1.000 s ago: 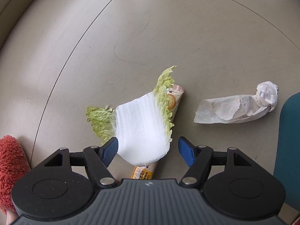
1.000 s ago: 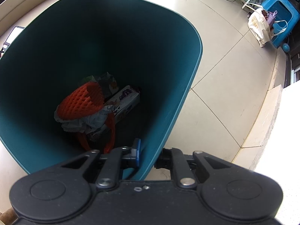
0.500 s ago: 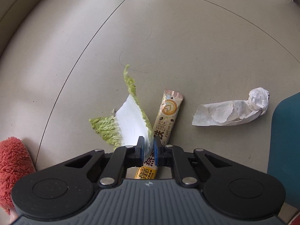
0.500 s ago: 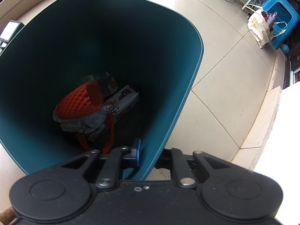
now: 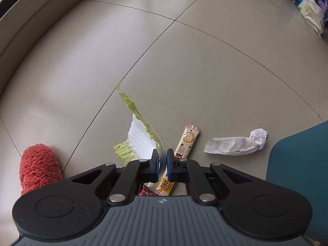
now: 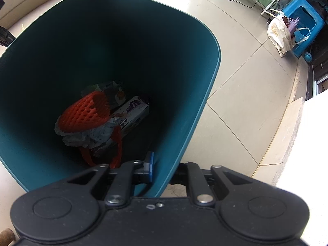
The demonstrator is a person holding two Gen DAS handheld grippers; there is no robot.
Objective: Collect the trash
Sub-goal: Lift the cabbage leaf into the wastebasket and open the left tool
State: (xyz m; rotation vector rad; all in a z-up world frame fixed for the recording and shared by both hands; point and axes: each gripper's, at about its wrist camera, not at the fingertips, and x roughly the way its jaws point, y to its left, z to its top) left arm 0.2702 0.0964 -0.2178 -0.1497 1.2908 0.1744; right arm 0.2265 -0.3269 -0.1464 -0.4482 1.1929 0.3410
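Left wrist view — left tool (image 5: 162, 162), clenched on the cabbage leaf (image 5: 143, 139), has lifted it; right tool (image 6: 162, 164) still grips the bin (image 6: 205, 94).

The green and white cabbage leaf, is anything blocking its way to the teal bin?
Nothing visible does. The left gripper pinches the cabbage leaf; the teal plastic bin stands to the right, its mouth open.

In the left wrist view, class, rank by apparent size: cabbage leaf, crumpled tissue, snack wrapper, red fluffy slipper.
1. Cabbage leaf, though held nearer the camera.
2. Red fluffy slipper and crumpled tissue look alike; unranked.
3. Snack wrapper, partly hidden.
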